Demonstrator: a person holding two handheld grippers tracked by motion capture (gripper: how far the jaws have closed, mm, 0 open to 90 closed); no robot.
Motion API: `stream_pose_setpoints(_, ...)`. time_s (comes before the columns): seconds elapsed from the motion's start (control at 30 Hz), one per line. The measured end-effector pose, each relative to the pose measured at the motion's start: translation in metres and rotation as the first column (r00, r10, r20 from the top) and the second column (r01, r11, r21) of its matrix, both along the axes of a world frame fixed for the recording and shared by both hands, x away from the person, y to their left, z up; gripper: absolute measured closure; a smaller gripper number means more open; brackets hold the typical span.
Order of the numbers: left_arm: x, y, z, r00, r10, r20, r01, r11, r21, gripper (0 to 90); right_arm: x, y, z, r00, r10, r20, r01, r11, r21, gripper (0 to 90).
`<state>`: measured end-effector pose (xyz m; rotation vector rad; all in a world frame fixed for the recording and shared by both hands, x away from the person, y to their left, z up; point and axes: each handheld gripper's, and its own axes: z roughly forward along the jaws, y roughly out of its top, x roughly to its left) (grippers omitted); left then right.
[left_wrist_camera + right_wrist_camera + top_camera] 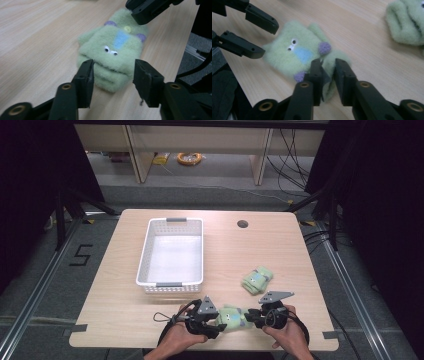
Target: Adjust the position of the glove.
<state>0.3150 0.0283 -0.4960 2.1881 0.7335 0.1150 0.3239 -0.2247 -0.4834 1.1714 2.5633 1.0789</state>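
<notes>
A: High view. Green plush mitten (231, 316) lies flat near the table (120, 285) front edge, on the person's side of the white basket (172, 251) and a bit right of it. Left gripper (216, 322) sits at the mitten's left end, right gripper (250, 317) at its right end. Second green mitten (257, 279) lies right of the basket, apart from both tools. Basket looks empty.

B: Left gripper view?

A: Left gripper (113, 76) is released: jaws spread, straddling the near end of the mitten (112, 58), not pinching it. Googly eyes, blue patch and purple bumps face up. The other gripper's black jaws show beyond the mitten's far end.

B: Right gripper view?

A: Right gripper (328, 76) is clenched on the mitten (297, 57); a fold of green fleece is pinched between the jaws. The left gripper's jaws stand apart at the mitten's opposite end. Second mitten (407, 22) sits off to the upper right, untouched.

B: Step?

A: My read: securing a two-handed hold. One end gripped, the other only bracketed.

B: Next?

A: Likely close the left jaws on the near end, then lift with both tools level and carry it toward the basket. Fleece is soft, so take a deep bite or it may slip.
</notes>
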Motion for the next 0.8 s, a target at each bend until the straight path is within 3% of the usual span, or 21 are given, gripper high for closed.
stream_pose_setpoints(0.1,0.002,0.005,0.003,0.9990,0.038,-0.022,-0.038,0.9983,-0.043,41.5,0.001,-0.002,0.007,0.9996,0.008,0.027,-0.009,1.000,0.011,61.9)
stream_pose_setpoints(0.13,0.002,0.007,0.004,0.9991,0.039,-0.017,-0.039,0.9987,-0.034,40.5,0.002,-0.005,0.012,0.9990,0.029,0.034,-0.029,1.000,-0.005,60.4)
stream_pose_setpoints(0.2,0.003,0.011,0.006,0.9992,0.038,-0.011,-0.038,0.9985,-0.039,39.1,0.006,-0.011,0.017,0.9974,0.011,0.071,-0.010,1.000,-0.006,57.7)
stream_pose_setpoints(0.23,0.002,0.013,0.007,0.9990,0.042,-0.012,-0.043,0.9986,-0.032,38.7,0.007,-0.012,0.019,0.9979,0.000,0.065,0.000,1.000,-0.008,56.1)
stream_pose_setpoints(0.3,0.001,0.015,0.009,0.9976,0.068,-0.015,-0.069,0.9957,-0.062,37.7,0.013,-0.018,0.023,0.9967,0.011,0.080,-0.009,1.000,-0.020,54.8)
stream_pose_setpoints(0.4,0.000,0.020,0.011,0.9975,0.070,-0.013,-0.070,0.9953,-0.066,36.8,0.021,-0.025,0.027,0.9942,0.000,0.108,0.002,1.000,-0.024,53.8)
stream_pose_setpoints(0.53,0.001,0.026,0.013,0.9968,0.080,-0.007,-0.080,0.9955,-0.051,36.3,0.035,-0.033,0.033,0.9922,-0.023,0.122,0.031,0.998,-0.060,52.6)
stream_pose_setpoints(0.57,-0.001,0.026,0.013,0.9951,0.097,-0.018,-0.098,0.9918,-0.082,36.1,0.038,-0.034,0.034,0.9917,-0.027,0.126,0.036,0.997,-0.065,52.6)
stream_pose_setpoints(0.7,0.000,0.032,0.014,0.9958,0.090,-0.016,-0.091,0.9940,-0.060,35.9,0.054,-0.039,0.037,0.9929,-0.053,0.107,0.063,0.994,-0.093,52.8)
stream_pose_setpoints(0.73,0.000,0.031,0.013,0.9947,0.101,-0.019,-0.102,0.9916,-0.079,35.9,0.057,-0.040,0.038,0.9921,-0.057,0.112,0.069,0.992,-0.104,53.2)
stream_pose_setpoints(0.8,0.000,0.033,0.013,0.9942,0.106,-0.018,-0.107,0.9915,-0.074,35.8,0.067,-0.040,0.039,0.9903,-0.062,0.124,0.077,0.990,-0.117,53.6)
